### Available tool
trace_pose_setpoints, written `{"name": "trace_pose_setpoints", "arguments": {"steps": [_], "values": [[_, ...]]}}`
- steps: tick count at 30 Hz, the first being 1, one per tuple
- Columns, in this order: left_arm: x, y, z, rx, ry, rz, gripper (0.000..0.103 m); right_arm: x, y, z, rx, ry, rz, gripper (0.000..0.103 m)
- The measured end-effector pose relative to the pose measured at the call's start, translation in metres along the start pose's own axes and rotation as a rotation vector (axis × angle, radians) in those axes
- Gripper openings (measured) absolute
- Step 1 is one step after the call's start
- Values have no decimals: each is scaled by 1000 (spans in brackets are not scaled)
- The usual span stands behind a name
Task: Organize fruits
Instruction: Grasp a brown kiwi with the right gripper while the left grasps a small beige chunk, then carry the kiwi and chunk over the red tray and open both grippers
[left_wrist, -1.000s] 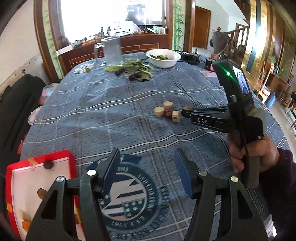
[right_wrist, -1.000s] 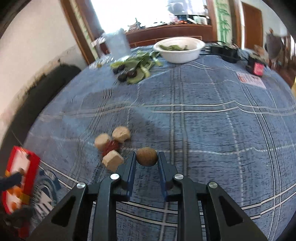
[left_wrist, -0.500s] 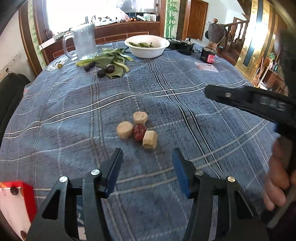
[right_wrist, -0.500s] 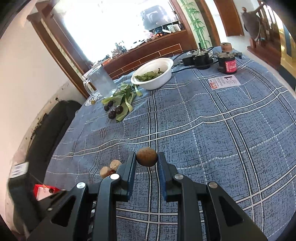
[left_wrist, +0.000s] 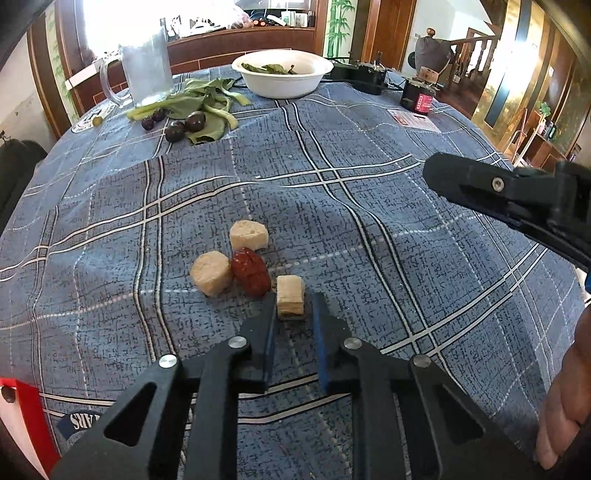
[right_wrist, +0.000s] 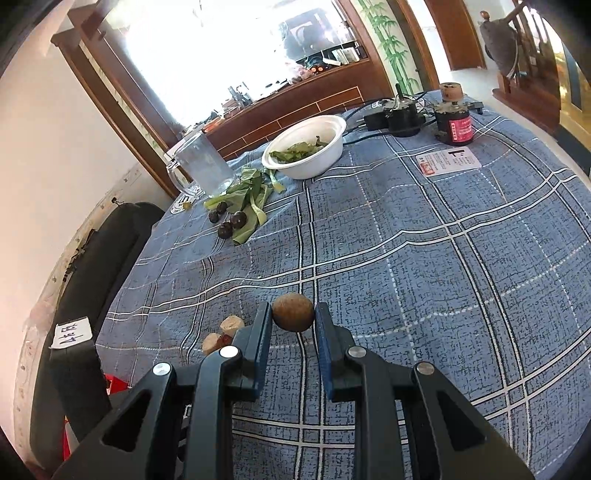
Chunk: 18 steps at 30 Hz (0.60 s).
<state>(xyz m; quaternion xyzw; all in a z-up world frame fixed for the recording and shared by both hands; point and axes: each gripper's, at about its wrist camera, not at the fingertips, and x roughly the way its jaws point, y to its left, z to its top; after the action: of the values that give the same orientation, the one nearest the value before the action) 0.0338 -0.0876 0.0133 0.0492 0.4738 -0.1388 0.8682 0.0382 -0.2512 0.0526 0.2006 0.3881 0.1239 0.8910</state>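
Fruits lie in a small cluster on the blue plaid tablecloth (left_wrist: 369, 206) ahead of my left gripper (left_wrist: 293, 312). From the left wrist, a pale squared chunk (left_wrist: 290, 301) sits right between my two fingertips; the left finger (left_wrist: 267, 325) touches or nearly touches it, while a narrow gap shows on the right side, so the jaws stand partly closed around it and not clearly clamped. Just beyond and to the left of my fingertips lies a red date (left_wrist: 251, 272), touching a round pale piece (left_wrist: 211, 273) on its left. Another pale piece (left_wrist: 248, 235) rests just behind them. My right gripper's black arm (left_wrist: 509, 192) reaches in from the right edge, above the cloth.

From the right wrist, my right gripper (right_wrist: 293, 318) is clamped on a round brown fruit (right_wrist: 293, 312), pinched at the very fingertips and held above the cloth. The pale pieces (right_wrist: 232, 325) and the date show low to the left, partly hidden behind my left finger. Far back stand a white bowl (right_wrist: 314, 162) of greens and a glass jug (right_wrist: 203, 166), with dark plums (right_wrist: 238, 219) on leaves near them.
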Motion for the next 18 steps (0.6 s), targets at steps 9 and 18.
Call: {"name": "trace_pose_setpoints", "arguments": {"steps": [9,18], "values": [[-6,2,-4,-28,-18,-4,15,1,0,-2,-12,-2,-5,23],[-67,4,-31,-39,-101,-33,15,4,4,-5,-39,-6,-28,22]]}}
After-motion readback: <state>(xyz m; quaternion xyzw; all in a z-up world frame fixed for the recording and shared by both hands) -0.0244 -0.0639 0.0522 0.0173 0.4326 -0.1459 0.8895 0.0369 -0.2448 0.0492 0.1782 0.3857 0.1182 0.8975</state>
